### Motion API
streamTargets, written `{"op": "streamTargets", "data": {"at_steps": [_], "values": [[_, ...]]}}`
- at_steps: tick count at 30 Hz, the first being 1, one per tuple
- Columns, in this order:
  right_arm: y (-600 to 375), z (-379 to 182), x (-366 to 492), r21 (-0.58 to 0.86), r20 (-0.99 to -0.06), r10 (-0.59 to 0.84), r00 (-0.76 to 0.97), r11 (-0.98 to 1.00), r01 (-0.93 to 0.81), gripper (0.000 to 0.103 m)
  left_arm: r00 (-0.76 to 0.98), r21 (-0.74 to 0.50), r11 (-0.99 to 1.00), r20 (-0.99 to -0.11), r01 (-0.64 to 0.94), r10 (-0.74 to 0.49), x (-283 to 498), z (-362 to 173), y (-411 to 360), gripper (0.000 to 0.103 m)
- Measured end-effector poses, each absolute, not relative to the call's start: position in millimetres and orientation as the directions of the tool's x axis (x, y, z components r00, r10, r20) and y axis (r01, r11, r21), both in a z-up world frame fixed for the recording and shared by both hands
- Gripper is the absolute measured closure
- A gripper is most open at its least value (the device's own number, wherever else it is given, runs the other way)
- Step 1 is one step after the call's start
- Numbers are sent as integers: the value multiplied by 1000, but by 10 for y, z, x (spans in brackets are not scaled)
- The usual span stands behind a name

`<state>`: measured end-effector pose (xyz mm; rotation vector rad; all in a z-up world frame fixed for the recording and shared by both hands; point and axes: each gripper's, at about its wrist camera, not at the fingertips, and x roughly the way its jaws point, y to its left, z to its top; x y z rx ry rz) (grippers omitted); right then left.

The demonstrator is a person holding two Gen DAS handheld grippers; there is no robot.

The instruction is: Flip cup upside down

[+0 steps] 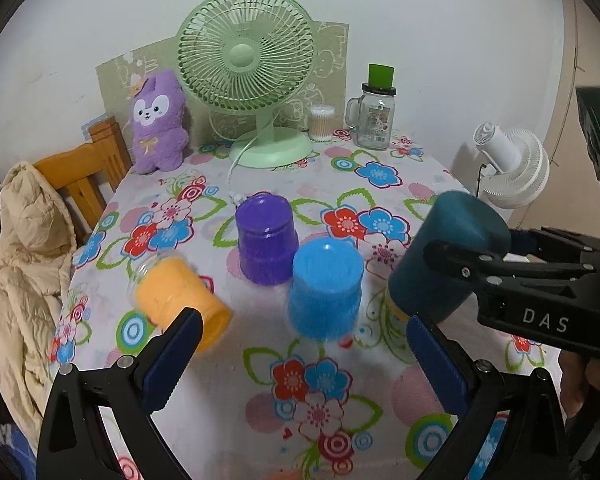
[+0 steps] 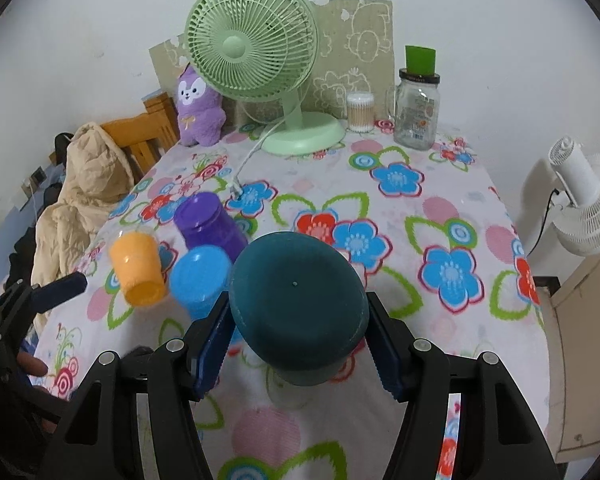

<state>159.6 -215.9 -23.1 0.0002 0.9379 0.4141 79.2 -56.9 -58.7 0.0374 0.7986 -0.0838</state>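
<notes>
On the flowered surface (image 1: pixel 228 380), going left to right: an orange cup (image 1: pixel 180 298) tipped over, blurred, just past the left tool (image 1: pixel 300 356), whose fingers stand apart around nothing; a purple cup (image 1: pixel 266 238) and a blue cup (image 1: pixel 326 288), both bottom-up. The right tool (image 2: pixel 298 338) is clamped on the teal cup (image 2: pixel 298 300). Only the right wrist view shows its flat base facing the camera; the left shows it tilted above the surface.

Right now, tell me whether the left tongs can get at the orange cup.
Probably yes. The left tongs are open and empty, and the orange cup, tilted, sits just past the left finger with nothing between; the blue cup stands off to the side.
</notes>
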Motion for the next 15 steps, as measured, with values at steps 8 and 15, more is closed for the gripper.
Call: {"op": "streamTargets", "data": {"at_steps": [8,15], "values": [[-2164,-331,1277,162,-815,329,478,920,-356,38,681,-15,998,-731,59,-52,528,-631,-468,0],[-2106,-288,1419,158,-810,320,490,926,-344,40,684,-28,999,-728,45,-51,383,-616,-407,0]]}}
